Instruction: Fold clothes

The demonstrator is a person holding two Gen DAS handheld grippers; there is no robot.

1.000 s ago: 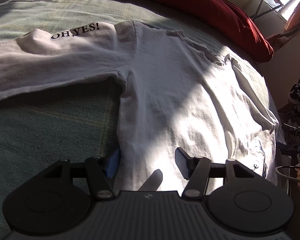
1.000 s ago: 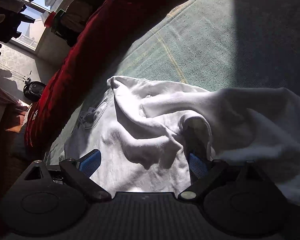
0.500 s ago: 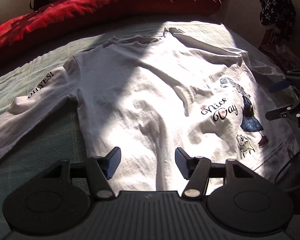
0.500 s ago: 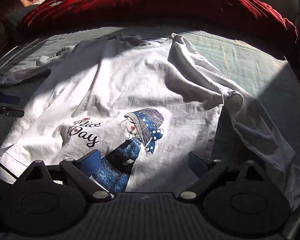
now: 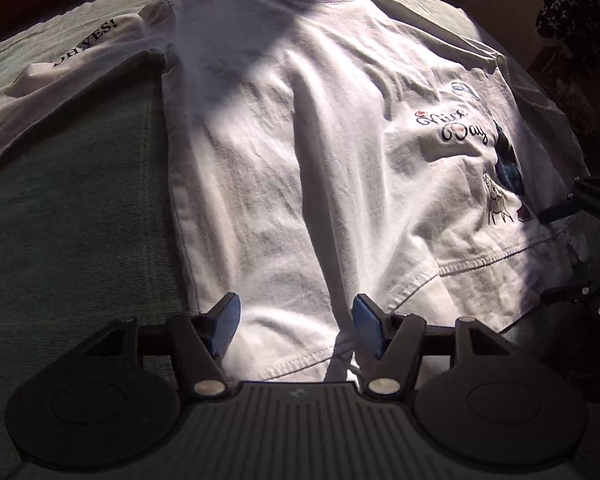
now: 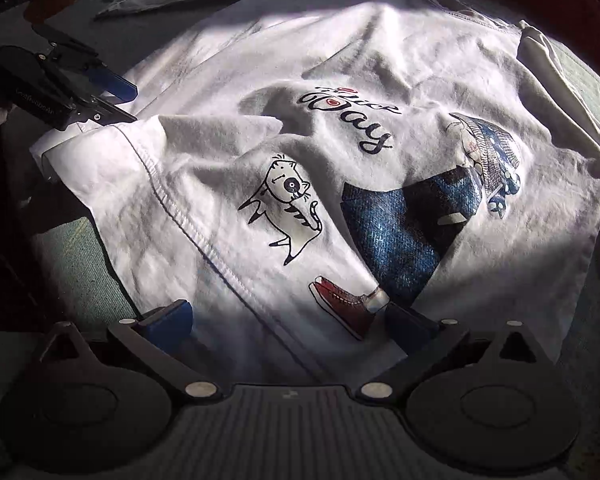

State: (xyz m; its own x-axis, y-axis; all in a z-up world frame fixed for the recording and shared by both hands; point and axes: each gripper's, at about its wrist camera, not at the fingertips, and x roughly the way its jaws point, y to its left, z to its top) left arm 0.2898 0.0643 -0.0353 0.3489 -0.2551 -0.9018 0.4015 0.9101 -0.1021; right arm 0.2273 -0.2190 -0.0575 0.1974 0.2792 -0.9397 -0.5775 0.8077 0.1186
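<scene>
Shirt [image 5: 300,160] spread print-up on bed [image 5: 80,220] | light, limp cotton, I'd pinch hem corners | left gripper [image 5: 296,320] wide, empty | right gripper [image 6: 288,320] wide, empty

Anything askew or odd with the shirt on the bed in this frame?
Yes. The white shirt isn't lying flat: its bottom hem is flipped back over the printed front, close by the cat print, with deep wrinkles around it. Nothing looks torn or stained.
</scene>
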